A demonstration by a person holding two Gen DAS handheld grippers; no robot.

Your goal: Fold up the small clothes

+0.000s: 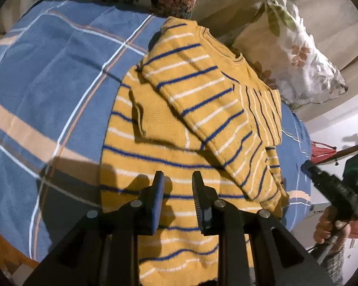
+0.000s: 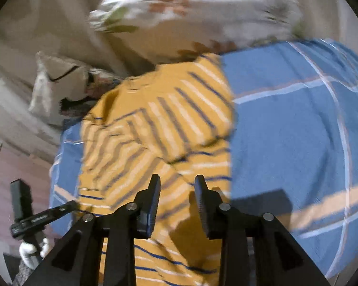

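A small yellow sweater (image 1: 179,124) with blue and white stripes lies on a blue plaid bedspread (image 1: 47,83). Both sleeves are folded in across its body. My left gripper (image 1: 178,178) is open and empty, hovering over the sweater's lower part near the hem. My right gripper (image 2: 177,183) is open and empty above the sweater (image 2: 155,131) in the blurred right wrist view. The right gripper (image 1: 331,190) also shows at the right edge of the left wrist view, off the bed. The left gripper (image 2: 35,217) shows at the lower left of the right wrist view.
A white floral pillow (image 1: 298,54) lies beyond the sweater at the head of the bed. A dark floral cushion (image 1: 174,2) stands at the back. A beige headboard (image 1: 238,4) rises behind. The bed edge drops off at the right toward red things (image 1: 322,152).
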